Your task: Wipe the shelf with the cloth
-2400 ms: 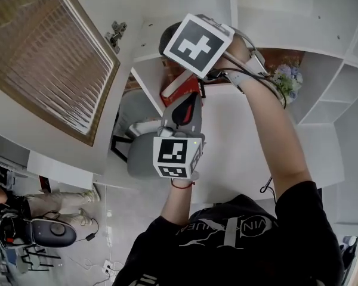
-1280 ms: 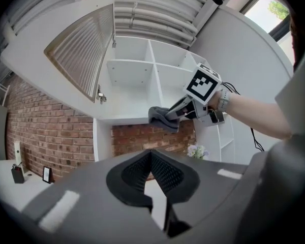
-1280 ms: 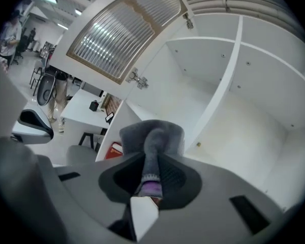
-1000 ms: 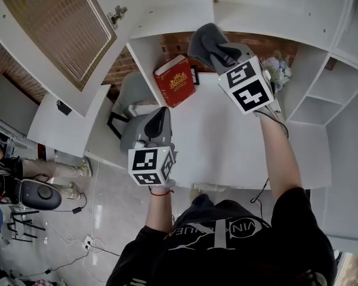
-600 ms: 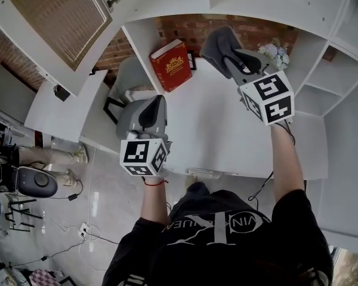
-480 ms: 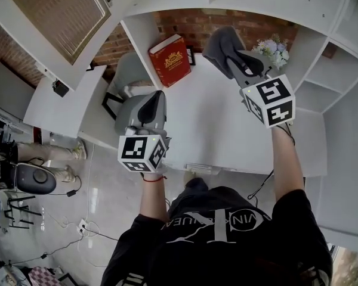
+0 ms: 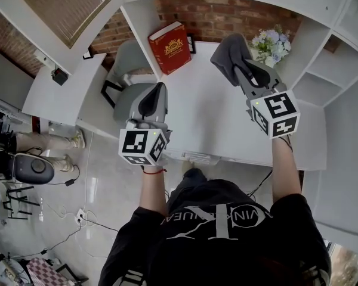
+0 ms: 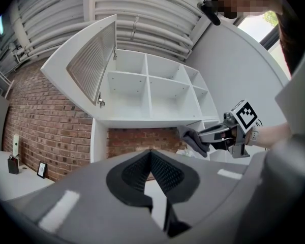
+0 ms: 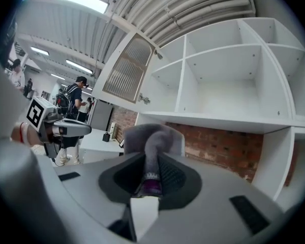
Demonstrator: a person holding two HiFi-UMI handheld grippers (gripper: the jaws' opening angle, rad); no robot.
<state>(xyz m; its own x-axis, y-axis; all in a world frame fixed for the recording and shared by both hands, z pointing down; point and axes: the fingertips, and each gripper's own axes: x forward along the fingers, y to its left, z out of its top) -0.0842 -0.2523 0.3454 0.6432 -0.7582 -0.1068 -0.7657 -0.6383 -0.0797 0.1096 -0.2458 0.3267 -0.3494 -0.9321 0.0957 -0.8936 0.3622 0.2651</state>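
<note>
Since the grey cloth (image 7: 228,53), clamped in the right tool (image 7: 238,70), has been lowered from the shelf (image 9: 219,117) to 1 o'clock above the surface (image 7: 210,124), wiping is judged paused; the left tool (image 7: 160,91) is closed, empty.

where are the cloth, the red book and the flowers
cloth (image 7: 230,55), head view, on the middle of the bunched grey fabric
red book (image 7: 169,47), head view, on the front cover
flowers (image 7: 268,45), head view, on the blooms of the bunch

Both arms reach forward; left tool (image 7: 160,89) jaws together, right tool (image 7: 238,69) clamps the cloth (image 7: 228,51).
</note>
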